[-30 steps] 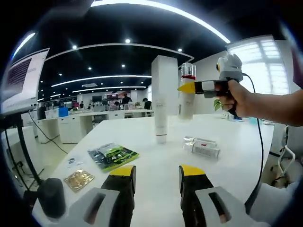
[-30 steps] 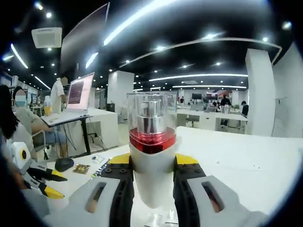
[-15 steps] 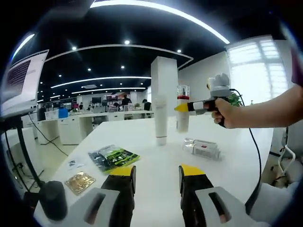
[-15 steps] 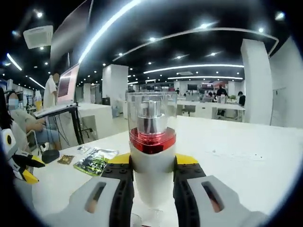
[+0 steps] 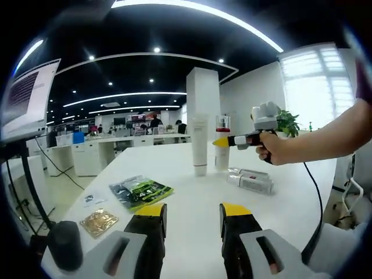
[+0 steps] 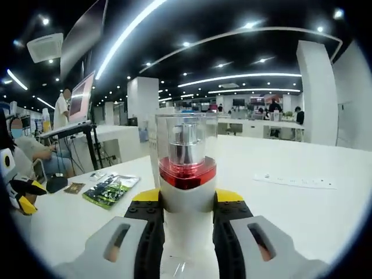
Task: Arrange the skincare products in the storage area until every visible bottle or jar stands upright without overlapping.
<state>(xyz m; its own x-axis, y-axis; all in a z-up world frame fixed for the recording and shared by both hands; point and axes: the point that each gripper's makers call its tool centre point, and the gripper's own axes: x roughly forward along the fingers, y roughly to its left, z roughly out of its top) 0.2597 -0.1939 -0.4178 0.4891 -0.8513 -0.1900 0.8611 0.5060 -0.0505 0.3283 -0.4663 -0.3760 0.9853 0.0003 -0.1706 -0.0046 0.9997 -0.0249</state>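
Right gripper [image 6: 186, 232] pinching the white pump bottle [image 6: 187, 174] with the red collar and clear cap, jaws pressed against its body on both sides. Seen from the left gripper view, same bottle [image 5: 222, 142] upright, at or just above the white table [image 5: 192, 197], toward the far edge, just beside a tall white tube [image 5: 199, 145] standing on its cap. Hard to tell from here whether the base has touched down. Left gripper [image 5: 189, 232] idle and spread, nothing between its jaws, low over the near edge.

Lying flat on the table, right of the two upright items: a clear bottle with a red label [image 5: 251, 181], not yet stood up. Toward the near left corner: a green packet [image 5: 139, 190], a gold foil sachet [image 5: 97, 221] and a dark round object [image 5: 63, 244].

Risks from here, as a judgement: letting go before the base sits flat would tip a tall, narrow, top-heavy bottle. Opening the jaws unevenly or pulling away sideways could drag it into the tube next to it, and that tube, balanced on a small cap, would likely fall too. Setting down too close would leave the two touching or overlapping. Lying bottle close enough to be struck by a toppling one.
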